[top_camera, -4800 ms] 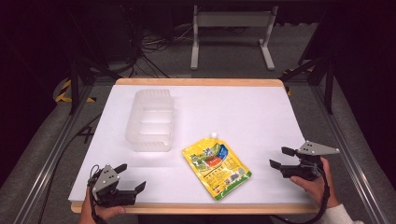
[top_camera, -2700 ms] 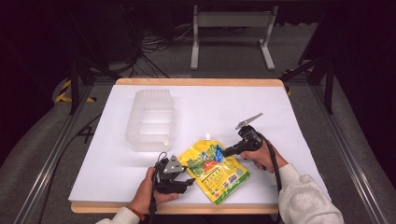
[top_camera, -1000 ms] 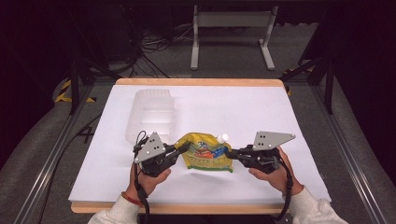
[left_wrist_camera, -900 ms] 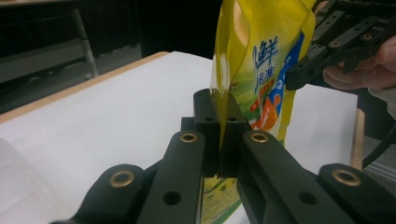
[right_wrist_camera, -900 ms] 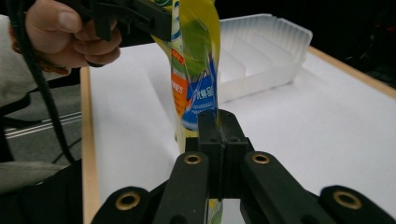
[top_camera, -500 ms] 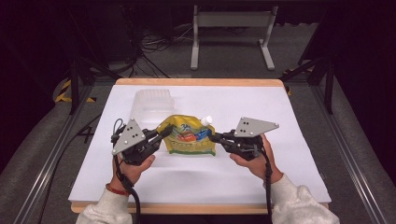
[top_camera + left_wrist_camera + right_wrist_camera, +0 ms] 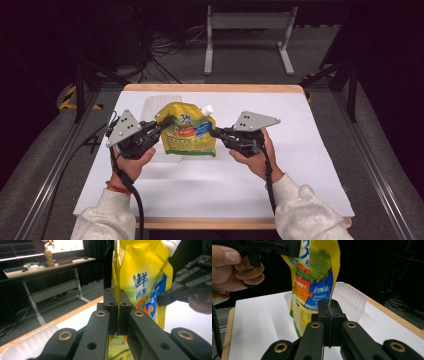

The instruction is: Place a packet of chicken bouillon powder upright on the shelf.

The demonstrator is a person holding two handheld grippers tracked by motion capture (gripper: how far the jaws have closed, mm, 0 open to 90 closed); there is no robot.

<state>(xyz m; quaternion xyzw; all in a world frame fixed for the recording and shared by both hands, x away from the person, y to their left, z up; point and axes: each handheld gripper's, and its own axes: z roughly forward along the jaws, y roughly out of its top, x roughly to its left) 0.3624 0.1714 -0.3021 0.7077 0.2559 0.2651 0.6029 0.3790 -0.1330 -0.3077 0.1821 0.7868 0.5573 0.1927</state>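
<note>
- The clear plastic tray [image 7: 152, 107] is mostly hidden behind the yellow pouch [image 7: 187, 131] in the high view; its ribbed wall shows in the right gripper view, behind the pouch.
- The pouch hangs upright above the white table [image 7: 300, 150], between the two grippers, white spout cap [image 7: 207, 109] at its upper right corner.
- The left gripper [image 7: 162, 124], in the person's left hand [image 7: 131, 162], has its jaws pinched tight on the pouch's left edge.
- The right gripper [image 7: 215, 133], held by the right hand [image 7: 255, 155], clamps the pouch's right edge, jaws closed together.
- Both forearms reach in from below in pale sleeves.
- Pouch print: Chinese characters in blue, a large "3"; smaller text is unreadable.
</note>
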